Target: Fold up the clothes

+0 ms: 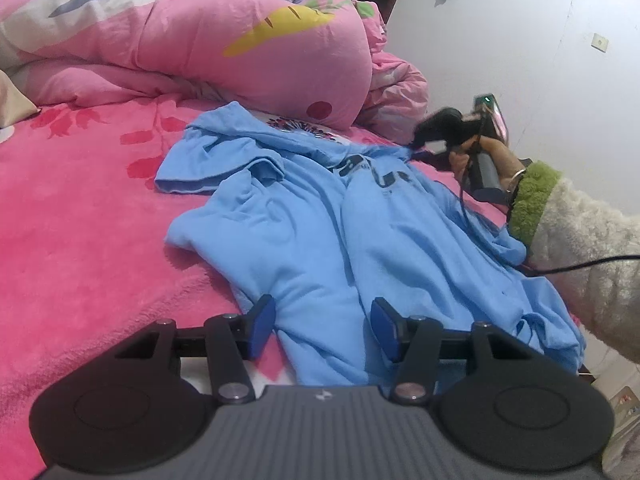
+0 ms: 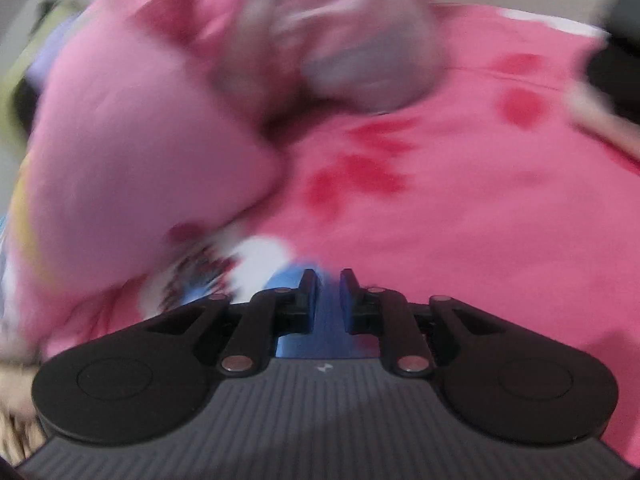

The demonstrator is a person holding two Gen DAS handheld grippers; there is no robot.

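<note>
A light blue shirt [image 1: 316,216] with dark lettering lies crumpled on the pink bed blanket [image 1: 80,208]. My left gripper [image 1: 323,326] is open at the shirt's near hem, its blue pads [image 1: 262,326] on either side of a fold of the cloth. In the left wrist view a hand holds my right gripper [image 1: 430,148] at the shirt's far right corner, where the cloth is pulled up to it. The right wrist view is blurred. There my right gripper [image 2: 328,298] stands nearly closed, with blue shirt cloth [image 2: 330,320] between the fingers.
A bundled pink quilt [image 1: 248,44] with a yellow carrot print fills the back of the bed. A fluffy white sleeve [image 1: 588,256] with a green cuff and a black cable [image 1: 580,266] cross the right side. A white wall [image 1: 520,40] stands beyond the bed edge.
</note>
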